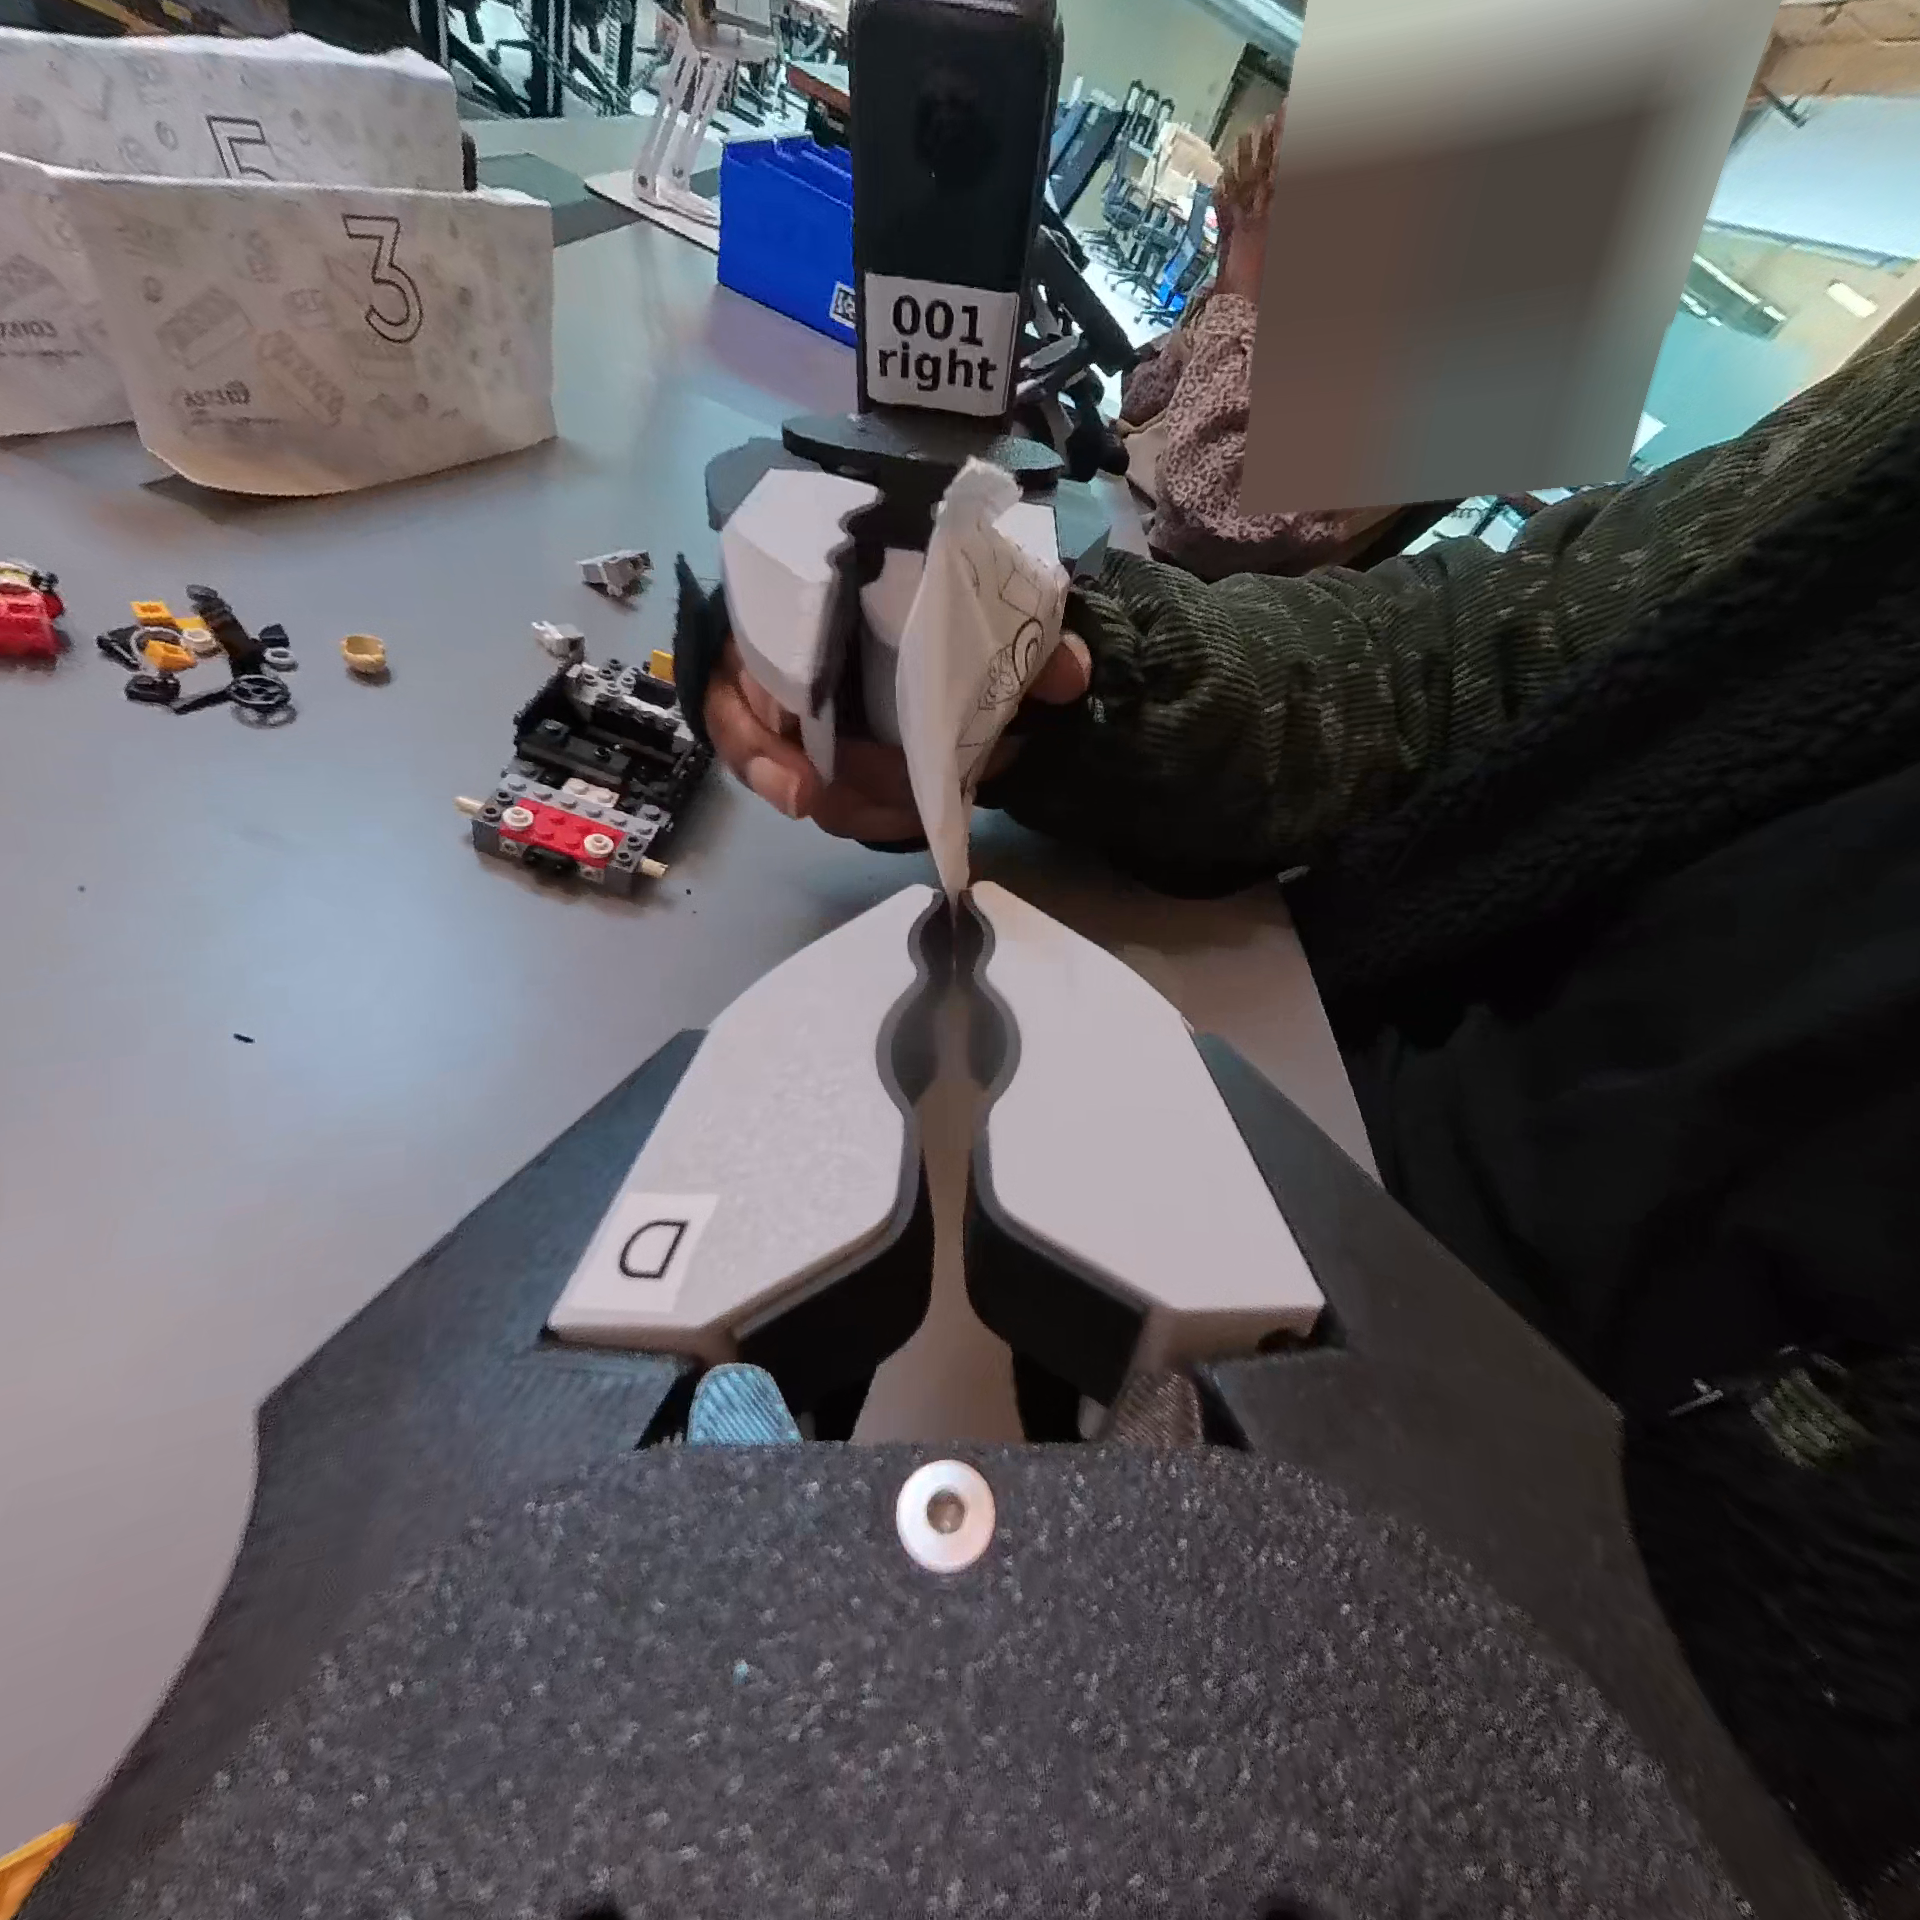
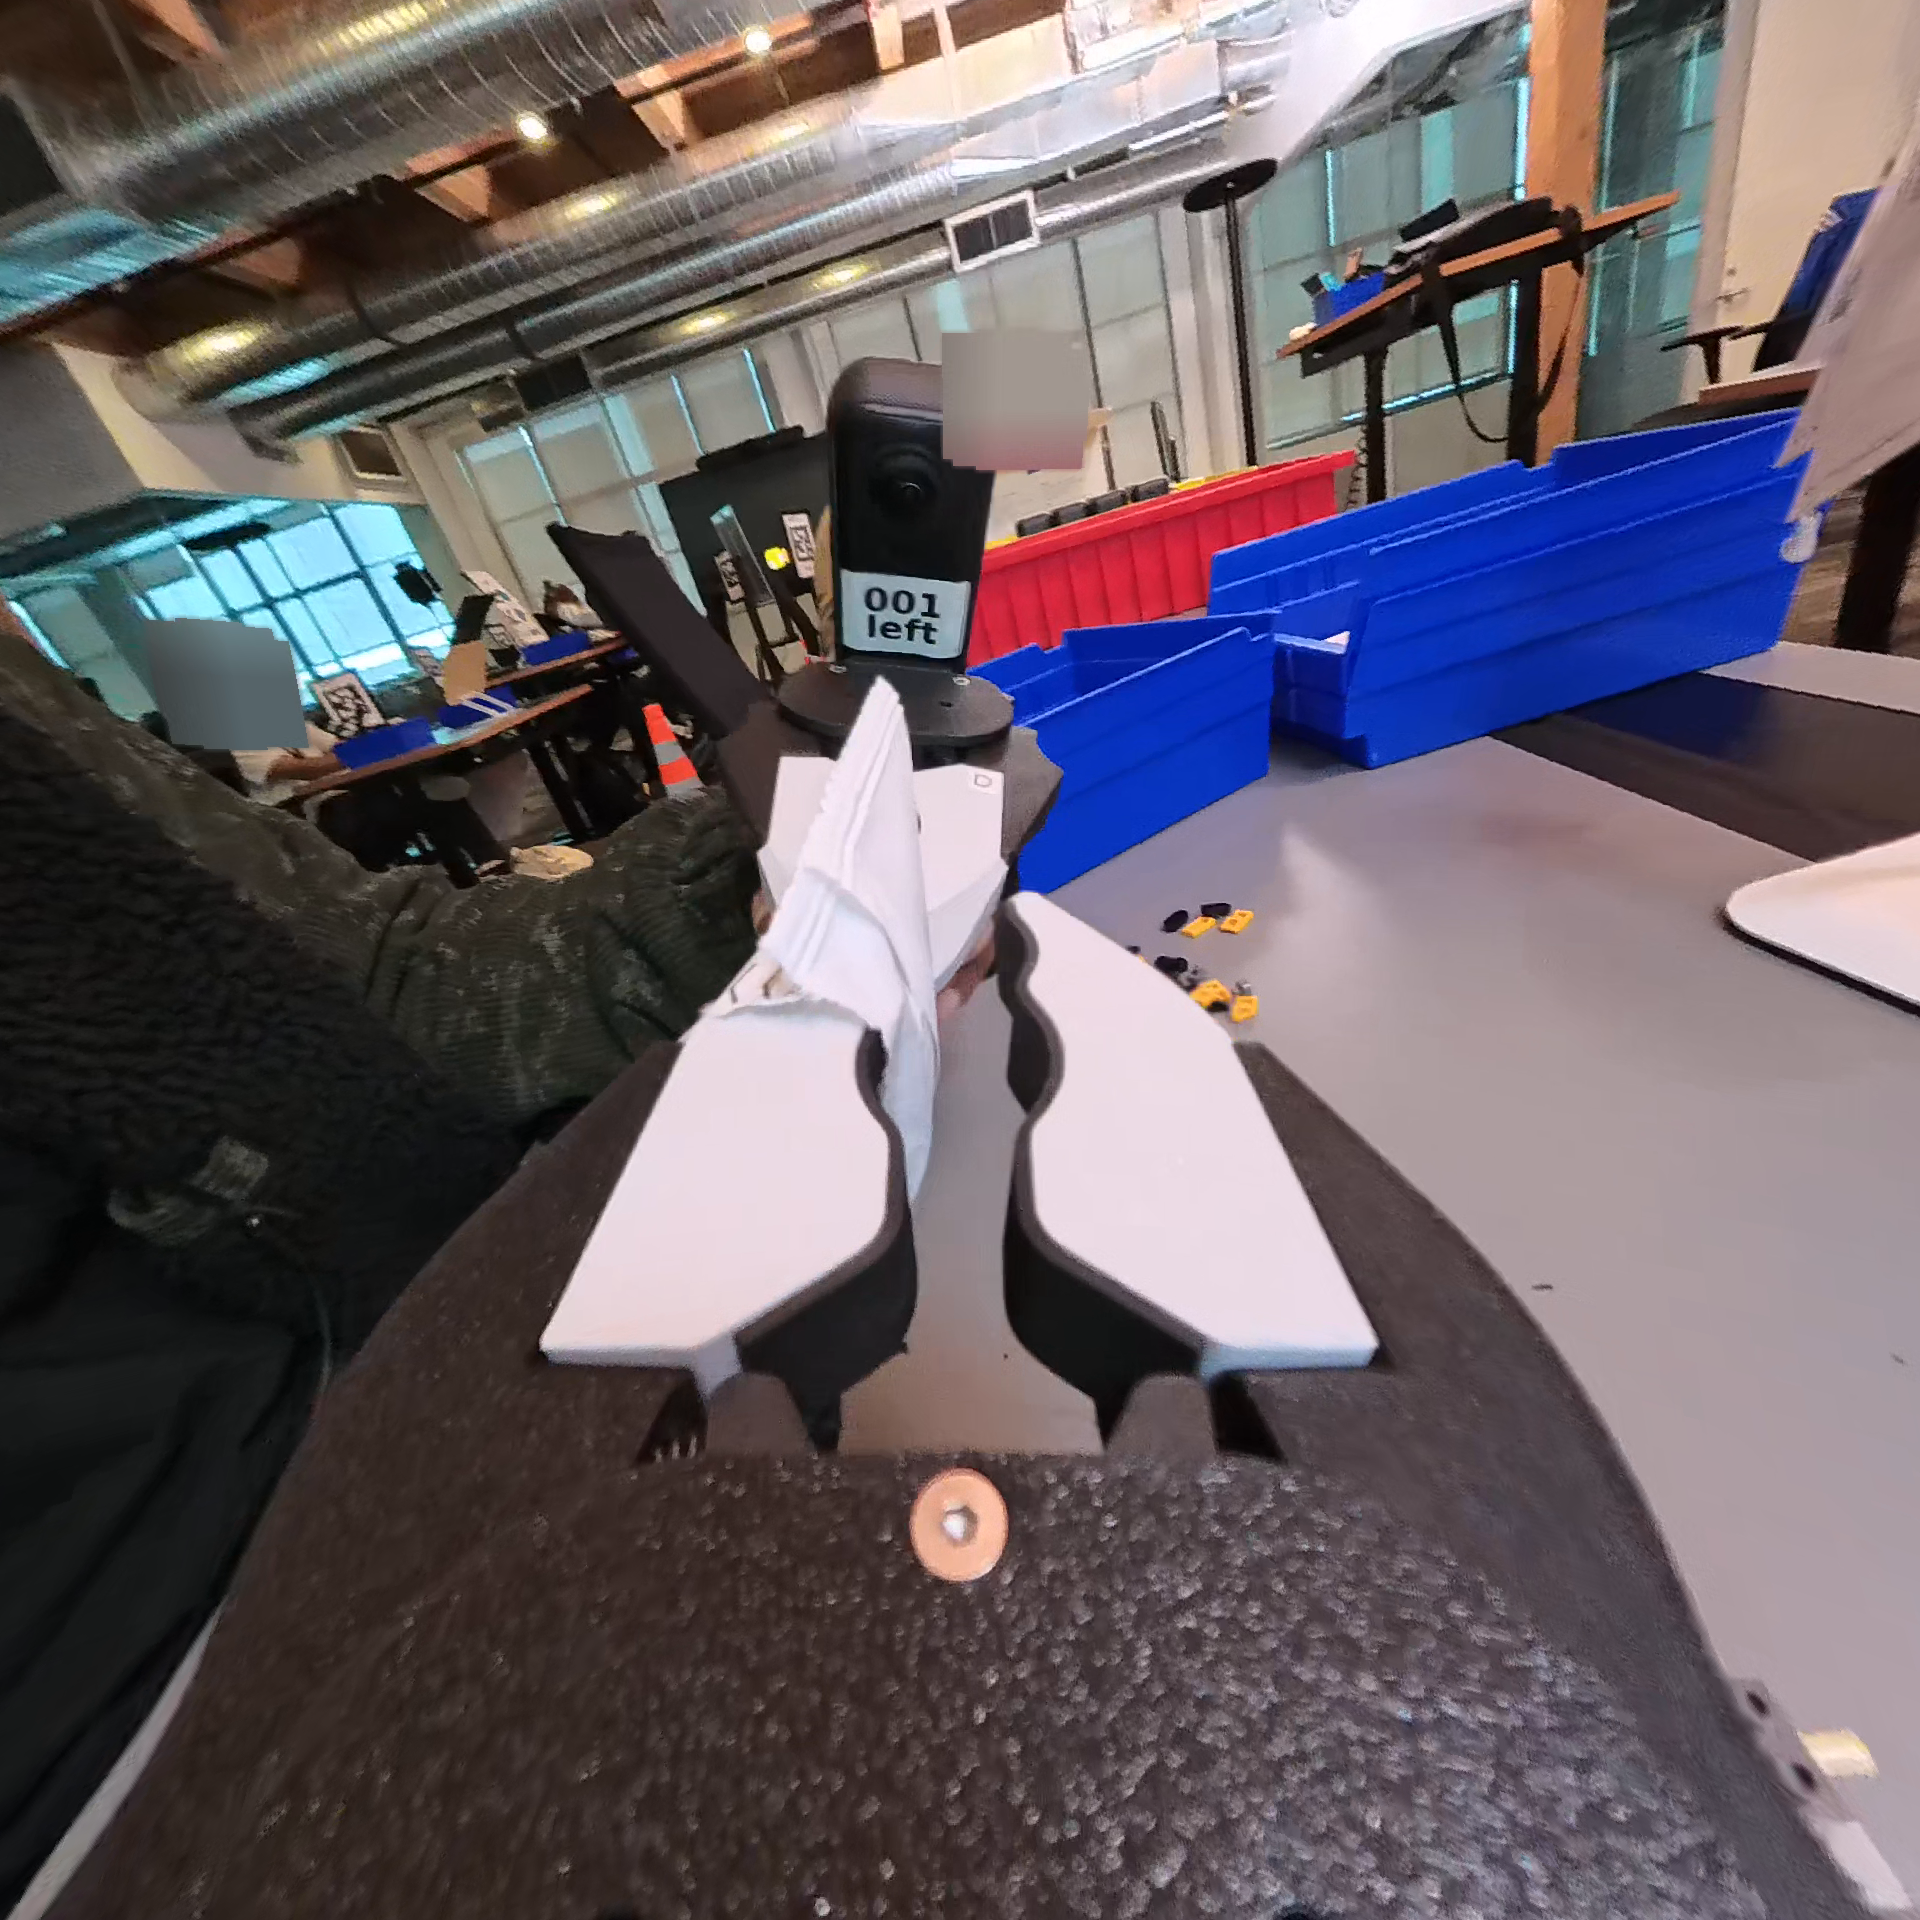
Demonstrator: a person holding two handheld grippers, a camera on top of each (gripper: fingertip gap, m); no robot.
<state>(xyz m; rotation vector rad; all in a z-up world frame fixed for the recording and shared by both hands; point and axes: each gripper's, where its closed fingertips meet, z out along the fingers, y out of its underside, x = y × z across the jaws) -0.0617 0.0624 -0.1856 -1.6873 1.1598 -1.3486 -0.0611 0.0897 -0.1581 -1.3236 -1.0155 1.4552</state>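
Left wrist view: the left hand-held gripper (image 1: pixel 954 902) pinches the corner of a white paper bag (image 1: pixel 961 665), thin, light, easily torn; it looks best held by its edges. Far left on the grey table (image 1: pixel 312 1039) lie a brick model (image 1: pixel 592 769) and more paper bags (image 1: pixel 312 343).

Right wrist view: the right hand-held gripper (image 2: pixel 940 971) stands parted, the bag (image 2: pixel 862 894) lying against one finger; blue bins (image 2: pixel 1507 603) behind.

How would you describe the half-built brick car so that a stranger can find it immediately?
On the grey table, look just left of the hand holding the right gripper. There sits the half-built brick car, a black and grey chassis with a red plate at its near end. Unlike the loose small parts further left, it is assembled.
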